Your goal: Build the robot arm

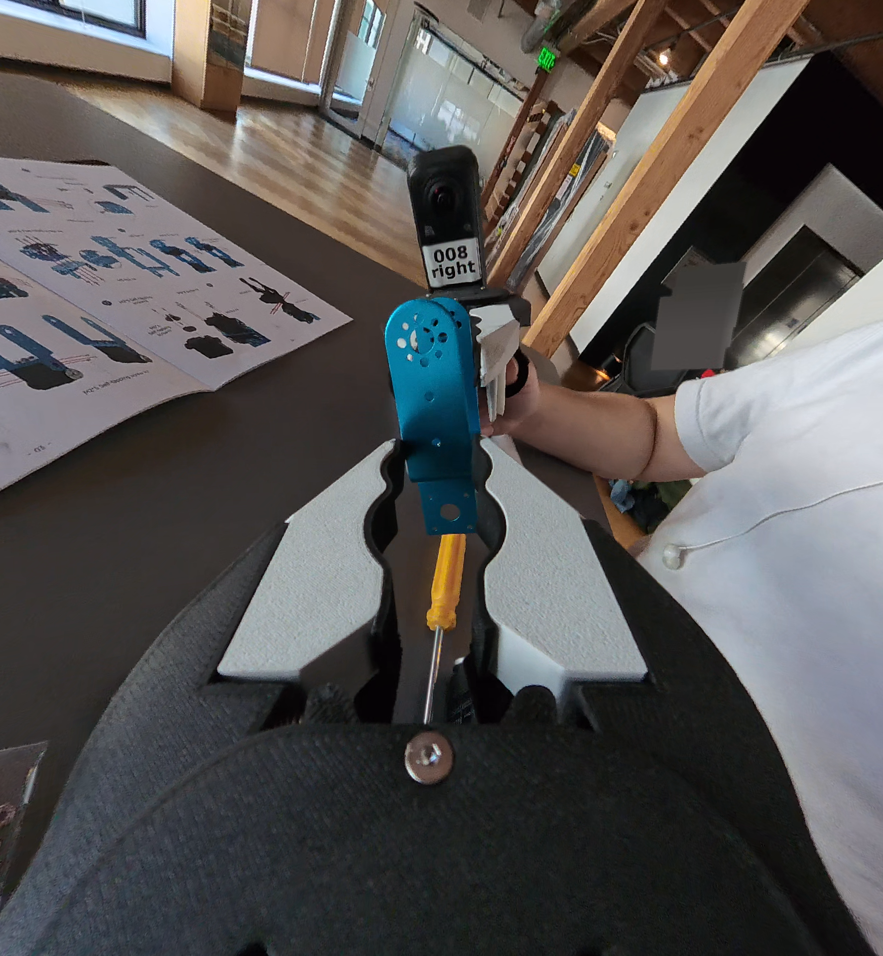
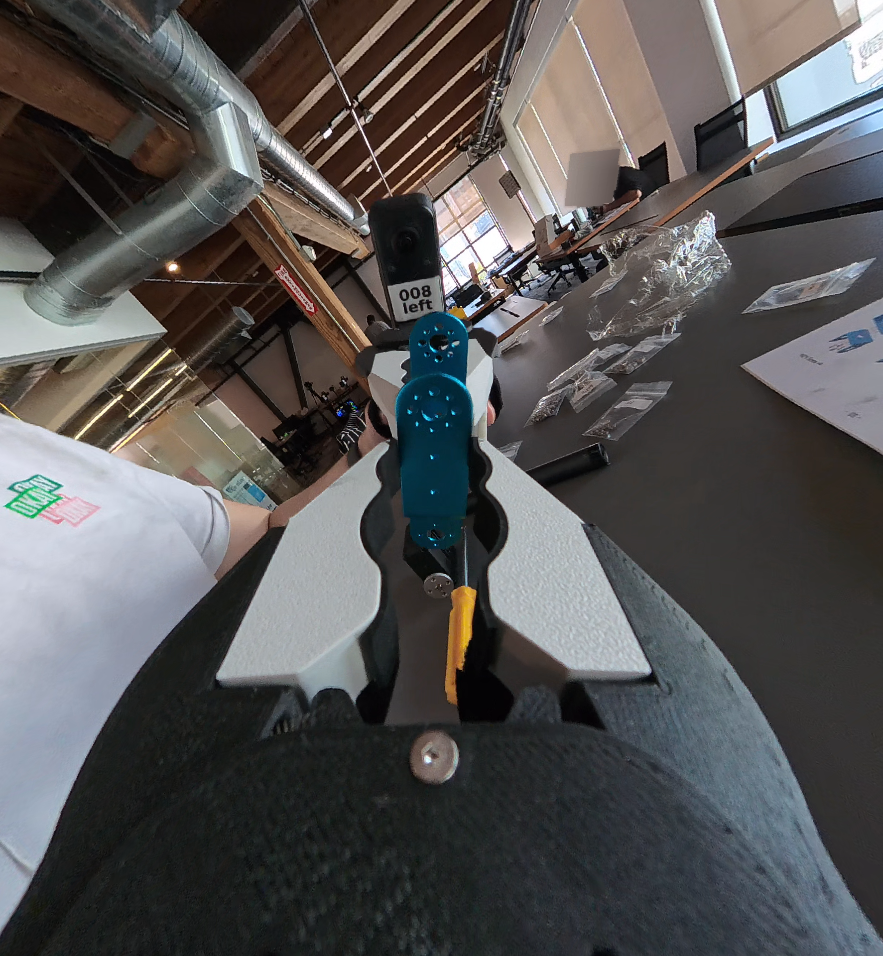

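Room: Your dark tabletop sits in an open loft with timber beams and a wood floor.
Left gripper: your white fingers pinch the blue metal bracket at its lower end, holding it upright above the table.
Right gripper: you have it clamped on the same blue bracket from the opposite side, so the 2 tools face each other.
Screwdriver: its yellow handle lies in the gap between the fingers; you cannot tell from either view what bears it.
Manual: the open assembly booklet lies flat to your left.
Bags: small clear hardware bags lie scattered beyond, well apart.
Tube: 1 black cylinder rests nearby.
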{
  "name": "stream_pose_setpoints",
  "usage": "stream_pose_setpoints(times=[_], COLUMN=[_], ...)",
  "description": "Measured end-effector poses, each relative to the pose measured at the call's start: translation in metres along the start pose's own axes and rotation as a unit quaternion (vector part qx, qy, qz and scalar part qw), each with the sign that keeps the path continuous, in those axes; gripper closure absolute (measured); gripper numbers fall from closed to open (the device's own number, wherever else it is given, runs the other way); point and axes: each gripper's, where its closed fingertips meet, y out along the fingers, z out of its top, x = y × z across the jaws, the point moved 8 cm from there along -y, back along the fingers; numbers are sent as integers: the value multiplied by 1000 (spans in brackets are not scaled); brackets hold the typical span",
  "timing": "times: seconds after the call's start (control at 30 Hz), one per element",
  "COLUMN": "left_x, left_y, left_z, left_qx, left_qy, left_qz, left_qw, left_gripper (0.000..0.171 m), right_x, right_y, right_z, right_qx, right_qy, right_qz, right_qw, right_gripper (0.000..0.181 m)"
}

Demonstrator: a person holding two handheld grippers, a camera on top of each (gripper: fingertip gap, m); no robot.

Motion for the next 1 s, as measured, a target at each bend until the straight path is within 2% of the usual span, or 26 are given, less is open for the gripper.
stream_pose_setpoints(times=[0.13,0.27,0.5,0.73,1.0], left_x=[6,9,7,22,47], left_y=[-2,-2,-2,0,-1], left_z=[2,2,0,6,13], left_qx=[61,63,88,99,97], left_qy=[-11,7,-16,16,100], left_qz=[-9,3,-1,11,29], left_qw=[998,998,996,995,990], left_gripper=[146,146,147,146,146], right_x=[-6,-5,-1,-9,-22], right_y=[1,1,2,0,1], right_z=[2,3,-1,-1,1], right_qx=[4,5,1,16,28], right_qy=[5,9,16,-2,-63], right_qz=[12,19,33,69,108], right_qw=[1000,1000,999,997,992], right_gripper=[155,155,155,155,155])
